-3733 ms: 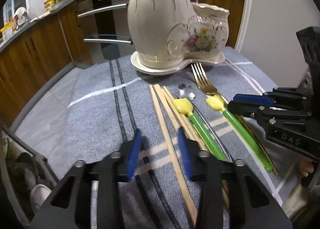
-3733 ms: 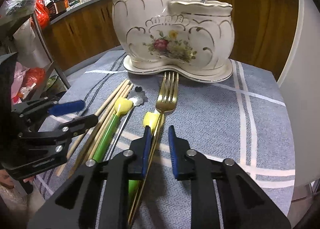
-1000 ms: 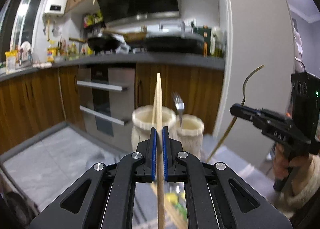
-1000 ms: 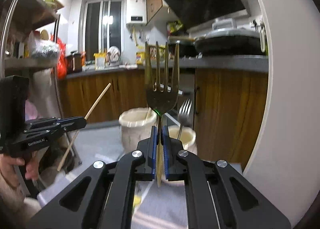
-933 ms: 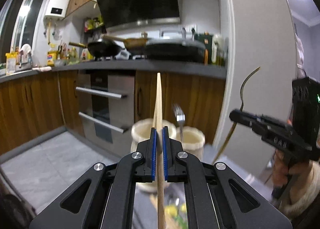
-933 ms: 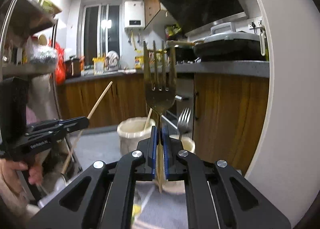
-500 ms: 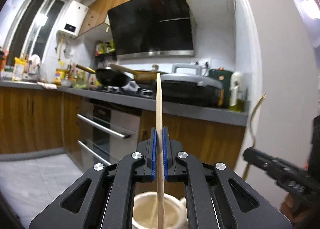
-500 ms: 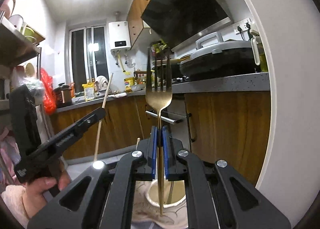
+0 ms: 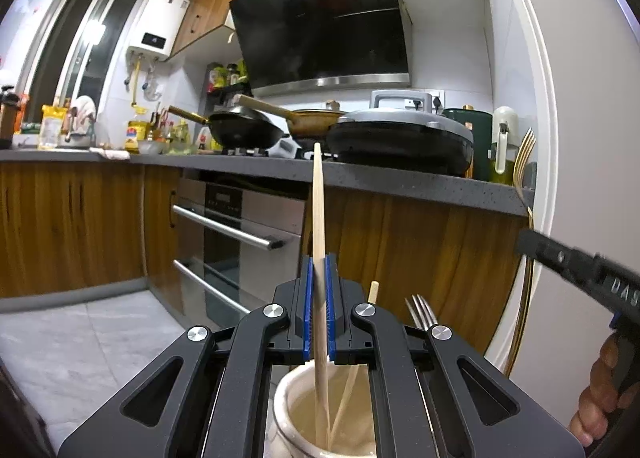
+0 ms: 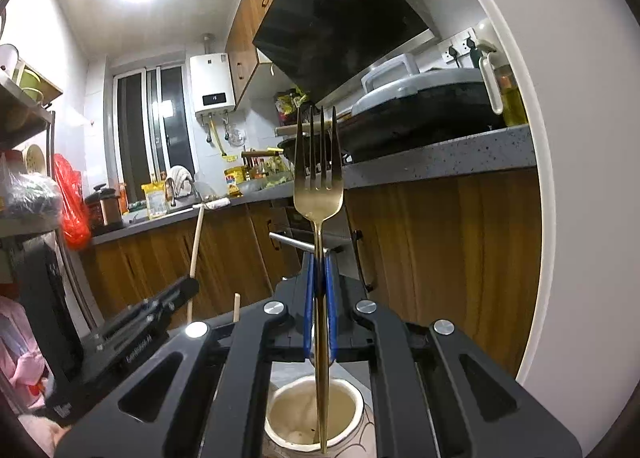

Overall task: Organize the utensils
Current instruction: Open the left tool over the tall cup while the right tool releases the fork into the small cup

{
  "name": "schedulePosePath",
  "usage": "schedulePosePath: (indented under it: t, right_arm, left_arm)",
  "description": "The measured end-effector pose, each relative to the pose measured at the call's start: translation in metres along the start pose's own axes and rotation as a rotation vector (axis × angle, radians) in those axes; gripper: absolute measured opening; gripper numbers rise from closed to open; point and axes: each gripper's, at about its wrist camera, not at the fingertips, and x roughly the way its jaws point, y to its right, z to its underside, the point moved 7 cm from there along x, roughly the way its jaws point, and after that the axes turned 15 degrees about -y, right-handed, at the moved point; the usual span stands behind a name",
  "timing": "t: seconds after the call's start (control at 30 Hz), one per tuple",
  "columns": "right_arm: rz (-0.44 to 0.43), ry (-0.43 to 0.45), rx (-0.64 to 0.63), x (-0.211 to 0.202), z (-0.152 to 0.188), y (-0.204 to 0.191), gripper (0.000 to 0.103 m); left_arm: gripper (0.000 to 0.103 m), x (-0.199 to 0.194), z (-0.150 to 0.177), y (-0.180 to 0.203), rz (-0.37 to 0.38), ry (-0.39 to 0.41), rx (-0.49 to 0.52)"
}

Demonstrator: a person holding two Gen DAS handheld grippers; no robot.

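Note:
My left gripper (image 9: 318, 278) is shut on a wooden chopstick (image 9: 319, 217) held upright, its lower end inside the cream holder's taller cup (image 9: 288, 398), beside another chopstick (image 9: 373, 292). A silver fork (image 9: 420, 312) stands just right. My right gripper (image 10: 319, 278) is shut on a gold fork (image 10: 319, 185), tines up, its handle end hanging in the mouth of the holder's smaller cup (image 10: 352, 398). The gold fork (image 9: 522, 161) and right gripper (image 9: 576, 262) show at right in the left wrist view. The left gripper (image 10: 136, 322) with its chopstick (image 10: 195, 242) shows at left in the right wrist view.
A kitchen counter (image 9: 400, 177) with pans and an oven (image 9: 236, 225) lies behind. A white pillar (image 10: 580, 177) stands at the right. A metal shelf rack (image 10: 24, 129) stands at the left.
Both grippers lifted their utensils off the cloth and turned them upright. In the last half second both came lower over the holder; the chopstick tip and fork handle now sit in the cup mouths.

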Motion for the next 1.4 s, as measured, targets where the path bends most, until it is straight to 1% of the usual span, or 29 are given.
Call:
schedulePosePath:
  t: [0.13, 0.2, 0.3, 0.4, 0.57, 0.73, 0.87, 0.97, 1.03, 1.17, 1.23, 1.33, 1.4]
  right_arm:
    - [0.013, 0.020, -0.011, -0.001, -0.005, -0.003, 0.006]
    - [0.029, 0.011, -0.016, 0.003, 0.000, -0.001, 0.006]
    - [0.031, -0.033, -0.002, 0.010, 0.011, 0.004, 0.006]
    - [0.030, -0.059, 0.006, 0.011, 0.023, 0.008, 0.006]
    - [0.028, -0.119, -0.001, 0.019, 0.042, 0.010, 0.006]
    - [0.039, -0.176, 0.002, 0.028, 0.056, 0.011, 0.006]
    - [0.048, -0.224, 0.018, 0.037, 0.062, 0.015, 0.006]
    - [0.035, -0.256, 0.049, 0.043, 0.068, 0.021, 0.006]
    - [0.034, -0.266, 0.063, 0.045, 0.069, 0.026, 0.006]
    - [0.035, -0.272, 0.071, 0.046, 0.070, 0.029, 0.006]
    - [0.048, -0.279, 0.070, 0.047, 0.071, 0.030, 0.006]
    - [0.040, -0.286, 0.080, 0.048, 0.071, 0.033, 0.006]
    - [0.045, -0.283, 0.079, 0.047, 0.070, 0.033, 0.009]
  left_arm:
    - [0.007, 0.002, 0.004, 0.001, -0.012, -0.008, 0.020]
    - [0.007, 0.000, 0.006, 0.002, -0.010, -0.005, 0.022]
    - [0.007, -0.008, 0.010, 0.000, 0.002, -0.003, 0.009]
    - [0.007, -0.020, 0.017, -0.001, 0.000, 0.005, 0.005]
    - [0.007, -0.030, 0.030, -0.002, -0.006, -0.021, -0.005]
    - [0.007, -0.029, 0.043, -0.004, -0.031, -0.050, 0.005]
    - [0.007, -0.027, 0.049, -0.004, -0.024, -0.070, 0.017]
    - [0.007, -0.026, 0.052, -0.003, -0.023, -0.082, 0.021]
    - [0.013, -0.025, 0.055, -0.004, -0.020, -0.091, 0.021]
    - [0.015, -0.024, 0.056, -0.004, -0.024, -0.096, 0.019]
    - [0.019, -0.024, 0.057, -0.005, -0.028, -0.095, 0.018]
    - [0.024, -0.023, 0.058, -0.006, -0.034, -0.093, 0.014]
    - [0.030, -0.024, 0.058, -0.008, -0.038, -0.093, 0.006]
